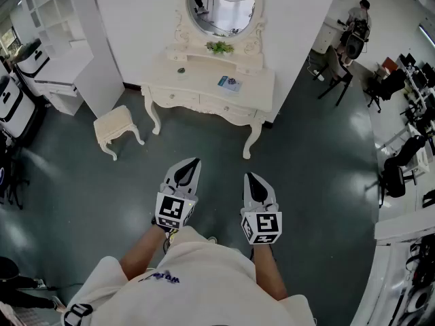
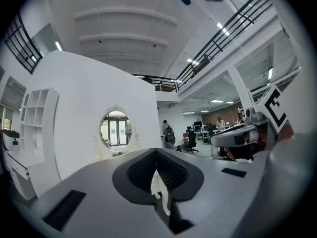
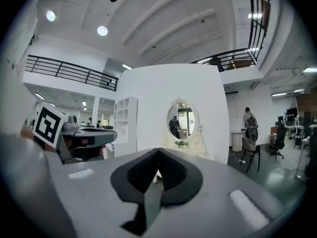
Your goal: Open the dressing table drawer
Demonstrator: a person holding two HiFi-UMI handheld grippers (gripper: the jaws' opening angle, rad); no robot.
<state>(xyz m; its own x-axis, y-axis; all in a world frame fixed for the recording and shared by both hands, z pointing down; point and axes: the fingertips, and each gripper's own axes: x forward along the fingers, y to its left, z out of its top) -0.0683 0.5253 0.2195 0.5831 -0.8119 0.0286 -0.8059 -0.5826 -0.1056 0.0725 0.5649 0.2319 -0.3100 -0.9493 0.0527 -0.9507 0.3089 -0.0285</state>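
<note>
**No step of the opening is done: both grippers shut and empty, well apart from the table**

None of the task shows as started. The dressing table (image 1: 197, 81) stands against the white wall at the far side of the dark floor, under its oval mirror (image 1: 223, 5). Its drawer (image 1: 217, 104) sits flush in the front apron, closed. The person stands well back from it, with open floor between the table legs and the two grippers. A small stool (image 1: 117, 124) stands off to the table's left, clear of the straight path to the drawer front.

The left gripper (image 1: 192, 163) is held level in front of the body, pointing toward the table. Its own view shows the two jaws pressed together at the tips, with nothing between them and only the distant mirror and wall beyond. The right gripper (image 1: 250, 179) is alongside it, near but not touching. Its jaws are likewise closed on themselves and carry nothing.

By my reading, everything is left to do. The person has to walk up to the table, part one gripper's jaws and bring them to the drawer's pull, then close on it and draw the drawer out. The pull is too small to make out from here.
</note>
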